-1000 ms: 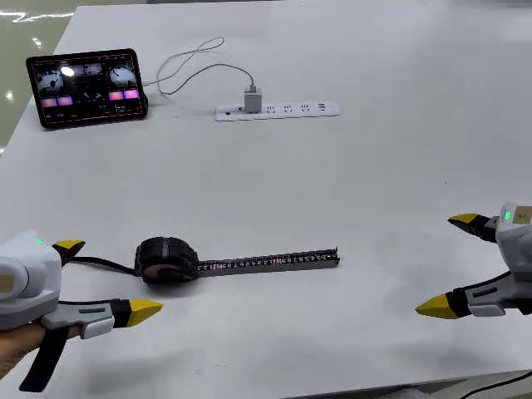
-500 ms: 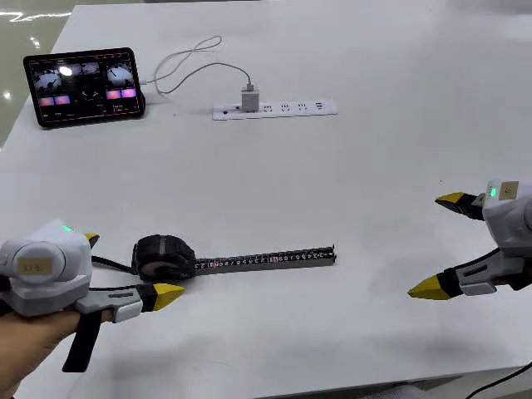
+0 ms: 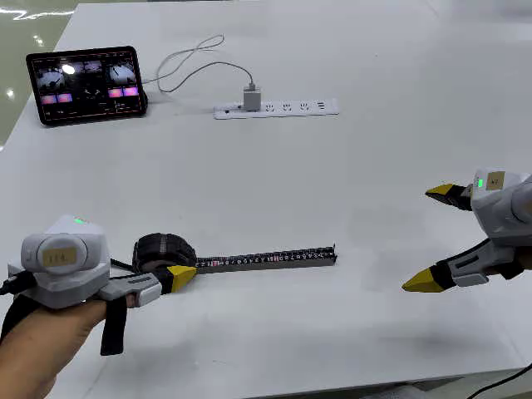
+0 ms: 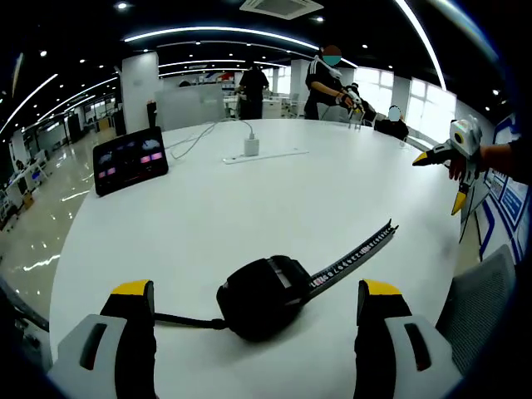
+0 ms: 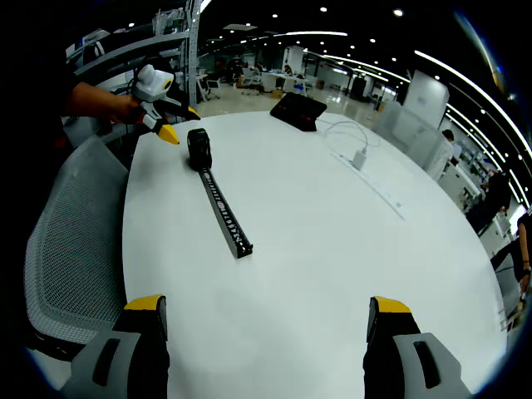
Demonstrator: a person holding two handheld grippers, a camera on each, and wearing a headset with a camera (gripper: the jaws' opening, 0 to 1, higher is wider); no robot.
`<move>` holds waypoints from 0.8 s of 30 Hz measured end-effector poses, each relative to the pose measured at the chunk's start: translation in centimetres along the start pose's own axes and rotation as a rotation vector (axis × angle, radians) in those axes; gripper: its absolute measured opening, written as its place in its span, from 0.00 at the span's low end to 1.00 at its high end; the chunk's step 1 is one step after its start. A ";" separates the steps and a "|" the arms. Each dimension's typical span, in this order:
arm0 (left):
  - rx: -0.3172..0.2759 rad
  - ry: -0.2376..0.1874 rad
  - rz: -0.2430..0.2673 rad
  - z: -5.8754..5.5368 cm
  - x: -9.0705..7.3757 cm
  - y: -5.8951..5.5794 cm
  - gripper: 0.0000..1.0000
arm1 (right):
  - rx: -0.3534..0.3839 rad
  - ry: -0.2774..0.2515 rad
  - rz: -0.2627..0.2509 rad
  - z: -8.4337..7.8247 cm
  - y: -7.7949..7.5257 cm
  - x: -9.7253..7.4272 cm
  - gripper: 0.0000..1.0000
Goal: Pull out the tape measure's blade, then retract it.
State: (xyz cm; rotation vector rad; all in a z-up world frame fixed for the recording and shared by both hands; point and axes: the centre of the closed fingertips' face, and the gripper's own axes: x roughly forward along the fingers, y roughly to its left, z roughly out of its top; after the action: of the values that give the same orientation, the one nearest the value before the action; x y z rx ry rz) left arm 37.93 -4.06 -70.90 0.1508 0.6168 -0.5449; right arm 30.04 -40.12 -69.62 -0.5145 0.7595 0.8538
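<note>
Two tools, both spread: the left tool, lower left, straddles the single tape measure, its one blade lying drawn out rightward on the desk. The right tool hovers lower right. Beyond, upper left: one tablet, one power strip.

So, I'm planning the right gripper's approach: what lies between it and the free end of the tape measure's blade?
Nothing: just bare table between the right gripper and the blade's end, seen in the head view.
</note>
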 end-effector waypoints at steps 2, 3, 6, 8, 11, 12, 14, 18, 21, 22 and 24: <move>0.005 -0.004 0.022 0.0 0.0 0.1 0.99 | -0.014 0.006 0.008 0.2 0.0 0.2 0.99; 0.005 -0.003 0.020 -0.1 0.0 0.0 0.99 | -0.017 0.007 0.011 0.2 0.0 0.2 0.99; 0.005 -0.001 0.021 -0.2 0.1 -0.3 0.99 | -0.027 0.007 0.019 0.6 -0.1 0.5 0.99; -0.007 0.001 0.020 -0.4 0.3 -0.6 0.99 | -0.033 0.009 0.020 0.9 -0.3 0.7 0.99; -0.016 -0.009 0.032 -0.3 0.5 -0.9 0.99 | -0.046 0.010 0.031 1.5 -0.6 1.0 0.99; -0.023 -0.013 0.034 -0.3 0.5 -0.9 0.99 | -0.052 0.011 0.035 1.6 -0.7 1.1 0.99; -0.072 -0.032 0.057 -0.1 0.7 -0.7 0.99 | -0.061 0.017 0.042 2.0 -0.9 1.3 0.99; -0.105 -0.035 0.067 -0.2 1.0 -0.5 0.99 | -0.076 0.025 0.063 2.5 -1.1 1.6 0.99; -0.111 -0.045 0.084 -0.1 1.1 -0.4 0.99 | -0.093 0.032 0.080 2.8 -1.1 2.0 0.99; -0.109 -0.048 0.086 -0.1 1.1 -0.4 0.99 | -0.095 0.034 0.086 2.9 -1.1 2.1 0.99; -0.109 -0.051 0.090 0.0 1.2 -0.4 0.99 | -0.103 0.038 0.092 3.0 -1.1 2.4 0.99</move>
State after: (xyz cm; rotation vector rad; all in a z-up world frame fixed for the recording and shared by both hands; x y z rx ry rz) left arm 38.53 -4.97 -71.63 0.0618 0.5857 -0.4259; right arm 33.13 -37.59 -69.42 -0.5918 0.7811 0.9742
